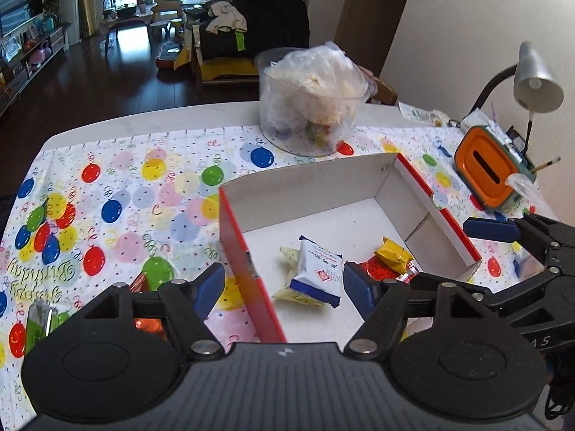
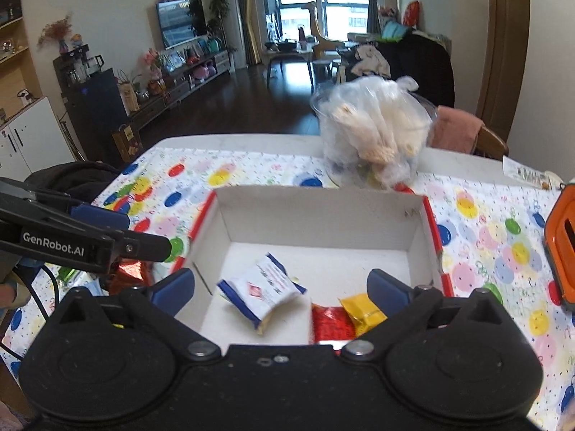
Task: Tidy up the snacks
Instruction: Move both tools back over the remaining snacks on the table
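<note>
A white snack packet with blue ends lies in a red-edged cardboard box on the bench, beside yellow and red packets. Both hand-held grippers, left and right, hang released, empty.

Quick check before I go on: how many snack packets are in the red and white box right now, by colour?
In the box:
White and blue packet: 1
Yellow packet: 1
Red packet: 1
Pale yellow packet, partly under the white and blue one: 1
Total: 4
</note>
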A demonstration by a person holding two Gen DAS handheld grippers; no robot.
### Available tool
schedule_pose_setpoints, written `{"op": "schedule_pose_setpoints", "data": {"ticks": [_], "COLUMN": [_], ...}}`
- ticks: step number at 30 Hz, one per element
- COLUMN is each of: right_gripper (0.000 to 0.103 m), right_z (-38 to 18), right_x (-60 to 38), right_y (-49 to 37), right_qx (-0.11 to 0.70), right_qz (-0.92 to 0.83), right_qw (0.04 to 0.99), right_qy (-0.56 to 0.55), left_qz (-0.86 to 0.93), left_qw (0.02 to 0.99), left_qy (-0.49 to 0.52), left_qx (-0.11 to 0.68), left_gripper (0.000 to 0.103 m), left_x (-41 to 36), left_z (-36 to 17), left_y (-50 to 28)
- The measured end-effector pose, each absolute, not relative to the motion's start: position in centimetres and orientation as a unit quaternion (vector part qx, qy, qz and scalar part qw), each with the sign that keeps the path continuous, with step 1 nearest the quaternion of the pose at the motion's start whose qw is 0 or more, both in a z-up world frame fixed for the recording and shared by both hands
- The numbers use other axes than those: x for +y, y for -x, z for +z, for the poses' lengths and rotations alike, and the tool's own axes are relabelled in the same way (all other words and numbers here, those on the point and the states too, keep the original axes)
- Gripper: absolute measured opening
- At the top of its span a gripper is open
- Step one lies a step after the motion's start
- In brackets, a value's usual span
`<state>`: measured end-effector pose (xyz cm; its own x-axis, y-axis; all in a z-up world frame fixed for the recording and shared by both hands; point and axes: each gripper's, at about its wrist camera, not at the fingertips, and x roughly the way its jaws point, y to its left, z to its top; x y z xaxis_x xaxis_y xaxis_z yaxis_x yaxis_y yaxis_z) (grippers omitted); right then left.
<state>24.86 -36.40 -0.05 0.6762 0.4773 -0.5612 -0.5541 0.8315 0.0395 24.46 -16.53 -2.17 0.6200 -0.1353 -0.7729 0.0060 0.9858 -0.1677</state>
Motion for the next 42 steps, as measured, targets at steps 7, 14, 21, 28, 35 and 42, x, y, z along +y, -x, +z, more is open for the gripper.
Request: {"op": "schedule_pose_setpoints", "data": {"ticks": [7, 14, 21, 28, 35, 42], "right_gripper": [0.103, 0.103, 0.103, 0.103, 0.103, 0.098], "right_z": [0.4, -0.4, -1.2, -2.5, -4.2, -6.5], "right_x": [-33.8, -30.4, -27.3, -24.3, -21.7, -20.4], "right_y": [-23.0, -21.3, -20.1, -18.1, -16.6, -16.3], "right_qx": [0.274, 0.288, 0.308, 0.315, 0.337, 0.370], "right_qz": [0.293, 0.283, 0.286, 0.286, 0.280, 0.268], "right_qw": [0.915, 0.913, 0.905, 0.903, 0.897, 0.889], "right_qy": [0.048, 0.054, 0.060, 0.053, 0.055, 0.044], "left_qz": [-0.031, -0.018, -0.006, 0.003, -0.011, -0.019], "left_qw": [0.909, 0.913, 0.908, 0.901, 0.895, 0.883], "left_qy": [0.075, 0.080, 0.076, 0.085, 0.068, 0.063], "left_qx": [0.409, 0.400, 0.412, 0.426, 0.441, 0.465], "left_gripper": [0.079, 0.081, 0.082, 0.082, 0.082, 0.082], "left_x": [-13.4, -9.2, -4.9, -0.8, 1.6, 3.2], "left_z": [-1.0, -0.9, -2.6, -4.7, -6.6, -9.4], "left_y": [-21.4, -18.2, -15.3, -13.3, -12.3, -11.5]}}
